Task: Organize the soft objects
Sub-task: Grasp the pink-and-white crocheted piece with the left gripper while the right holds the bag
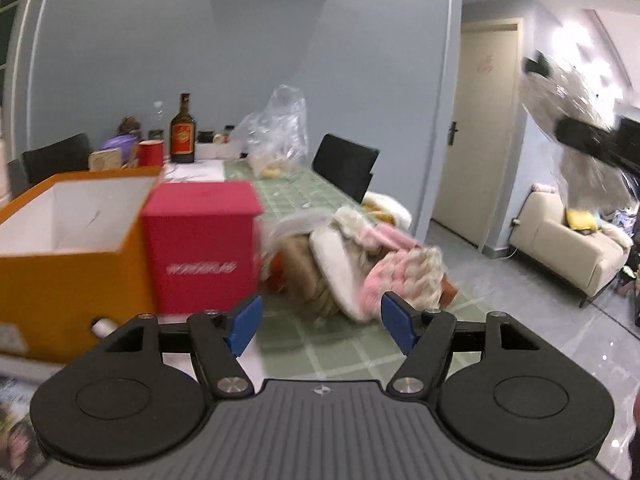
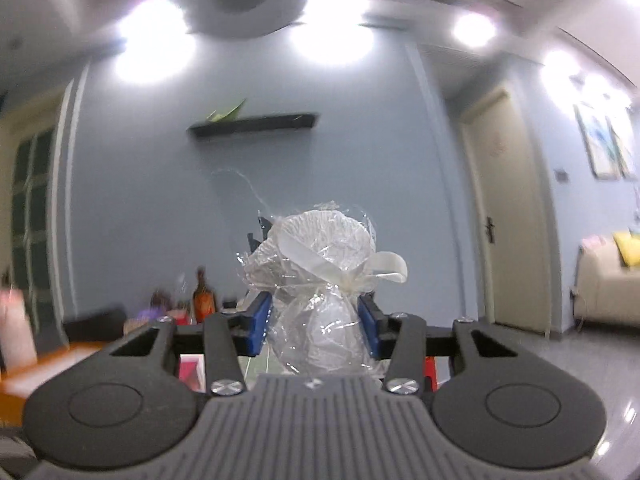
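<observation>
**Right gripper lifts a wrapped bundle while the left hangs empty over the pile**

The right gripper [image 2: 316, 330] is held up high and pointing level across the room, toward the blue wall [image 2: 160, 200] and the dark wall shelf [image 2: 256, 123]. Its blue pads [image 2: 259, 322] are pinched on a cellophane-wrapped bundle [image 2: 320, 280], pale and crinkled, tied with a cream ribbon [image 2: 384, 268]. The lower bulb of the bundle sits between the pads; the upper part puffs out above them. From the left wrist view the same bundle shows as a blur at upper right, raised well clear of the table.

The left gripper [image 1: 320, 322] tilts gently downward over the green checked tablecloth [image 1: 340, 356]. Its jaws stand spread wide with nothing between them. Just past its tips lies the heap of soft toys [image 1: 360, 268], fluffy white, pink and tan, some in clear wrap. To the left of the heap stands a red box [image 1: 204, 248], touching or just beside an open orange box [image 1: 68, 248]. Farther back on the table are a brown bottle [image 1: 183, 132] and a clear plastic bag [image 1: 280, 128].
</observation>
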Action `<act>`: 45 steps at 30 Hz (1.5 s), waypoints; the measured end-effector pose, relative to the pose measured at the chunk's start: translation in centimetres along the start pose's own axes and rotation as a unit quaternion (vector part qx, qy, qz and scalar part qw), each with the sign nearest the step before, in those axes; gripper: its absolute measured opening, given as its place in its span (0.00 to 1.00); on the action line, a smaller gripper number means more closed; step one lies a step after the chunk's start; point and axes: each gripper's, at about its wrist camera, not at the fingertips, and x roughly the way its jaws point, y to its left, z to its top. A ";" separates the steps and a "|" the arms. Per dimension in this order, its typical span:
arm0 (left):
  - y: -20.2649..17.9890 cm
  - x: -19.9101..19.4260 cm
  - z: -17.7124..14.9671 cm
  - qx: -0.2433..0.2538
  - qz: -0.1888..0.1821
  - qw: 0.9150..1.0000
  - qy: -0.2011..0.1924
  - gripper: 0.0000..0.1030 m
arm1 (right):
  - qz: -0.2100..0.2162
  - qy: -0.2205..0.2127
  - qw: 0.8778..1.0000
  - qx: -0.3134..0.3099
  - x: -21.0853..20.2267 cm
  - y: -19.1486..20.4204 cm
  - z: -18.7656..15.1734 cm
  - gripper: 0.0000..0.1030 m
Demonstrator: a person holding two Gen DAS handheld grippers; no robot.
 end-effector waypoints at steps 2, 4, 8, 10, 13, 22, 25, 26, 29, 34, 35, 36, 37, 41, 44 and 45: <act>0.0 1.2 0.2 -0.005 0.001 1.000 -0.006 0.78 | -0.008 0.004 1.000 0.030 0.6 -1.2 -1.1 0.45; 0.2 2.3 0.2 -0.012 0.001 1.000 -0.005 0.82 | -0.017 0.029 0.998 0.047 1.9 -2.2 -2.7 0.45; 0.3 3.9 -0.4 -0.015 -0.025 1.000 0.008 0.83 | -0.046 0.087 0.994 0.046 4.7 -3.5 -5.5 0.45; -0.4 4.5 -0.4 -0.014 -0.049 0.999 0.018 0.83 | -0.055 0.097 0.992 0.054 5.1 -4.4 -6.2 0.45; -2.5 5.1 -0.4 0.011 -0.083 0.996 0.020 0.85 | -0.058 0.101 0.991 0.062 5.4 -5.3 -6.9 0.45; -10.5 9.2 -2.8 0.176 -0.072 0.981 0.039 0.87 | -0.075 0.100 0.989 0.076 4.5 -7.1 -7.2 0.46; -12.0 11.2 -3.6 0.209 -0.026 0.977 0.042 0.87 | -0.089 0.102 0.986 0.095 4.4 -8.3 -7.4 0.46; -12.2 11.7 -3.7 0.214 -0.016 0.976 0.041 0.87 | -0.091 0.102 0.986 0.098 4.3 -8.7 -7.5 0.46; -12.9 13.2 -3.9 0.222 0.013 0.974 0.041 0.87 | -0.099 0.100 0.985 0.101 4.0 -9.4 -7.7 0.46; -13.1 14.8 -3.6 0.195 0.046 0.977 0.067 0.87 | -0.103 0.104 0.984 0.104 4.4 -9.7 -8.3 0.47; -13.0 14.7 -3.5 0.189 0.054 0.978 0.067 0.86 | -0.103 0.105 0.983 0.106 4.5 -9.8 -8.4 0.47; -13.0 14.8 -3.5 0.184 0.061 0.979 0.067 0.85 | -0.102 0.105 0.983 0.106 4.4 -9.9 -8.4 0.47; -13.0 15.0 -3.4 0.180 0.066 0.979 0.068 0.78 | -0.102 0.105 0.984 0.107 4.3 -9.9 -8.4 0.47; -13.5 15.1 -3.8 0.195 0.080 0.974 0.076 0.50 | -0.097 0.100 0.983 0.117 4.2 -10.0 -8.2 0.48; -14.3 14.1 -4.5 0.216 0.090 0.971 0.057 0.36 | -0.089 0.102 0.983 0.122 4.3 -9.9 -8.3 0.49; -14.4 13.8 -4.6 0.220 0.093 0.970 0.053 0.34 | -0.088 0.103 0.983 0.120 4.3 -10.0 -8.3 0.49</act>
